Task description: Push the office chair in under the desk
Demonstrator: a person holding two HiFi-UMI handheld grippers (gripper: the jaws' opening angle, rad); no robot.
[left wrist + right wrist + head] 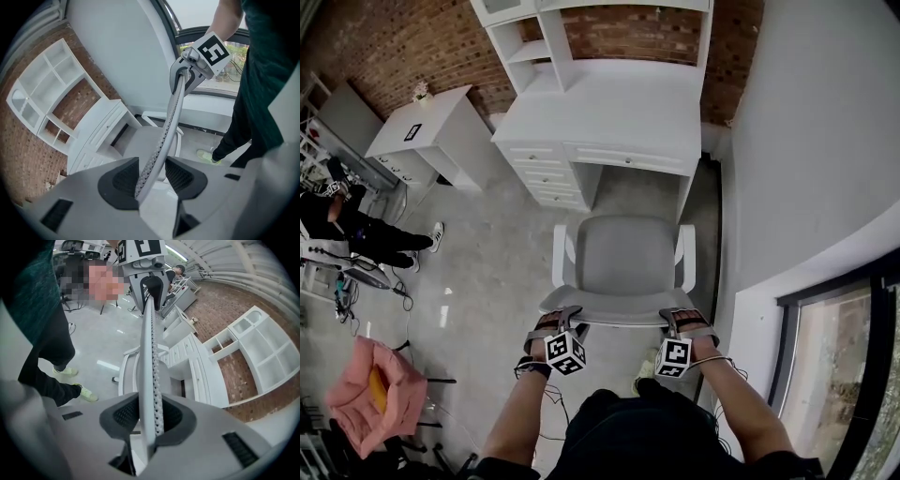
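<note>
A: The left gripper (152, 177) is straddling the top edge of the chair back (171, 117) with its jaws standing fairly wide. One pad is lying against the mesh, and the other is standing off it with a gap showing.

B: So it is not really gripping. What is the right gripper (147, 417) doing?

A: It is clamping the same edge further along. Both pads are pressing on the rim, and the jaws are sitting much narrower.

B: And where is the chair (619, 258) standing?

A: Just in front of the person, facing the desk (619, 108). The seat is lying almost wholly outside. Its front is only reaching the mouth of the opening (642, 192) between the drawers (546, 173) and the side panel (684, 187) on the right.

B: Then the push is looking barely under way.

A: That is the reading: hands placed on the back, most of the travel waiting to be done.

B: What is the next move asking for?

A: Probably an even forward shove from both grippers, the loose left one either closing or simply bearing on the rim. The armrests (560, 253) are sitting close to the opening's width, so the chair is needing to go in straight. Pushing harder on one side is likely to swing it toward the drawers or the panel.
</note>
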